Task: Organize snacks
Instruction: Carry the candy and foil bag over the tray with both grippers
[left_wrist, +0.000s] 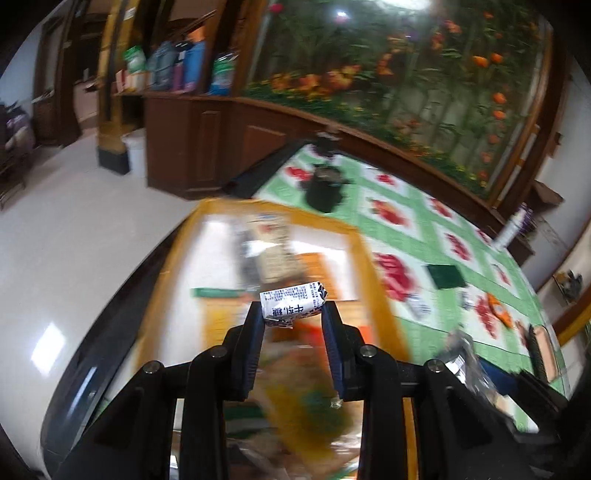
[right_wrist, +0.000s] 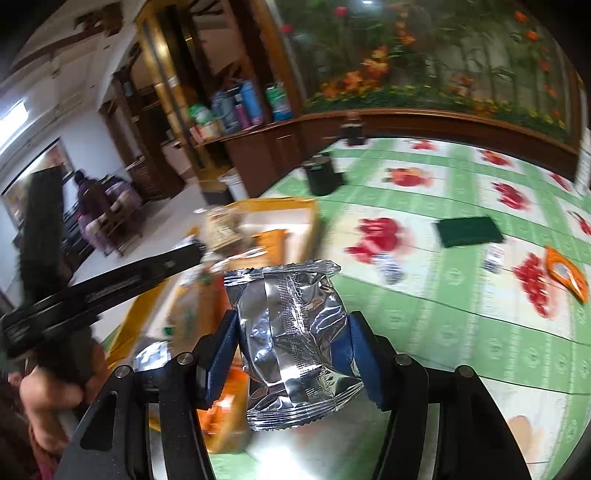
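Observation:
My left gripper (left_wrist: 292, 314) is shut on a small white wrapped candy (left_wrist: 293, 301) with black print, held above a yellow-rimmed box (left_wrist: 364, 258) of blurred snack packets. My right gripper (right_wrist: 290, 332) is shut on a crinkled silver foil snack packet (right_wrist: 291, 343), its pads pressing both sides. In the right wrist view the yellow-rimmed box (right_wrist: 312, 216) lies to the left of the packet, and the left gripper's black body (right_wrist: 96, 291) crosses the left side, held by a hand (right_wrist: 44, 398). Loose snacks remain on the green flowered tablecloth (right_wrist: 461, 314): an orange packet (right_wrist: 567, 275) and small wrapped candies (right_wrist: 388, 266).
A dark green pad (right_wrist: 467, 230) and a black round container (right_wrist: 323, 177) lie on the tablecloth. A wooden cabinet (left_wrist: 207, 147) with bottles stands behind the table, below a flower mural. White floor (left_wrist: 74, 240) spreads left of the table edge.

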